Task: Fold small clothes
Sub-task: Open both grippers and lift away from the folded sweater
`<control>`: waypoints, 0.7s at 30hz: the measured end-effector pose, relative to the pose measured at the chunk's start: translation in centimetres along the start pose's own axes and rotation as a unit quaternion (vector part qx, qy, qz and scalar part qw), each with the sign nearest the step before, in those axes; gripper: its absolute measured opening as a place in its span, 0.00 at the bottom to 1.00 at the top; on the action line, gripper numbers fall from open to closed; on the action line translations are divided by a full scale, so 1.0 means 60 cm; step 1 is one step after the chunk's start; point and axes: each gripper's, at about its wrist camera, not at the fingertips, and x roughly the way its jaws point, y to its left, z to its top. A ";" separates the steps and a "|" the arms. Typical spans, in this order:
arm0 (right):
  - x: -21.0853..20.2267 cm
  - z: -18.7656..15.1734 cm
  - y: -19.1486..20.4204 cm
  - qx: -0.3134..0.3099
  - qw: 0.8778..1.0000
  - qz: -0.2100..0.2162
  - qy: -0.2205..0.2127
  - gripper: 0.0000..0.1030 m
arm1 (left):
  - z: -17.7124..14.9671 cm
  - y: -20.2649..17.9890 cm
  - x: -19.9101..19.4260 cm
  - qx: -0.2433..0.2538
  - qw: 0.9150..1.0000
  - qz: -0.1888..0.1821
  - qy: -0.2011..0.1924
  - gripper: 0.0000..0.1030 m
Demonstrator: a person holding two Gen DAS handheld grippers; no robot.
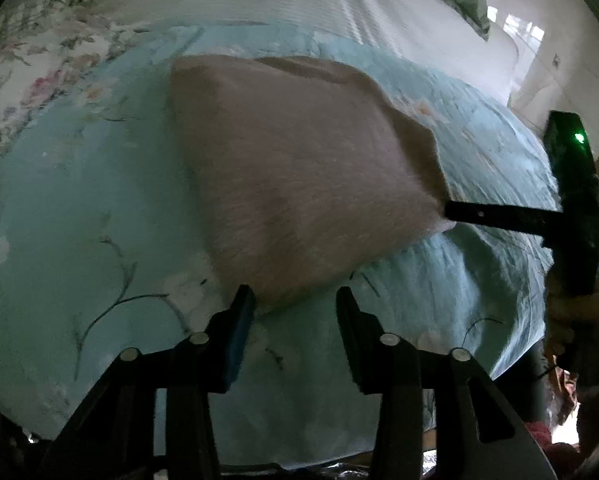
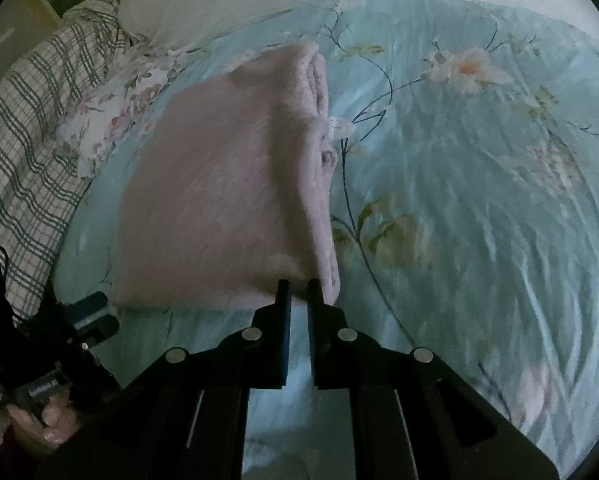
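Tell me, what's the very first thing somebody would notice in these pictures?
The folded pink cloth jumps out first, lying in the middle of a pale blue flowered bedspread. Next, the right hand-held gripper has its tips nearly together at the cloth's near corner, while the left hand-held gripper sits open at another edge. A green-checked blanket lies along the left edge of the bed in the right wrist view.

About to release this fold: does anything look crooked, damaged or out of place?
Nothing stands out. The folded pink fuzzy garment lies flat on the teal floral bedspread, layers stacked at one edge. The right gripper pinches its near corner; the left gripper is open at the near edge.
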 end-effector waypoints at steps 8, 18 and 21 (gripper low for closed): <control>-0.048 -0.063 0.034 -0.025 0.999 -0.031 -0.013 0.52 | -0.042 0.038 -0.041 -0.052 0.998 0.029 -0.003 0.76; -0.060 -0.108 0.066 -0.065 0.997 -0.035 0.005 0.83 | -0.101 0.013 -0.051 -0.016 0.996 0.085 0.012 0.79; -0.062 -0.108 0.075 -0.074 0.996 -0.041 0.009 0.84 | -0.106 -0.002 -0.060 0.000 0.996 0.092 0.008 0.79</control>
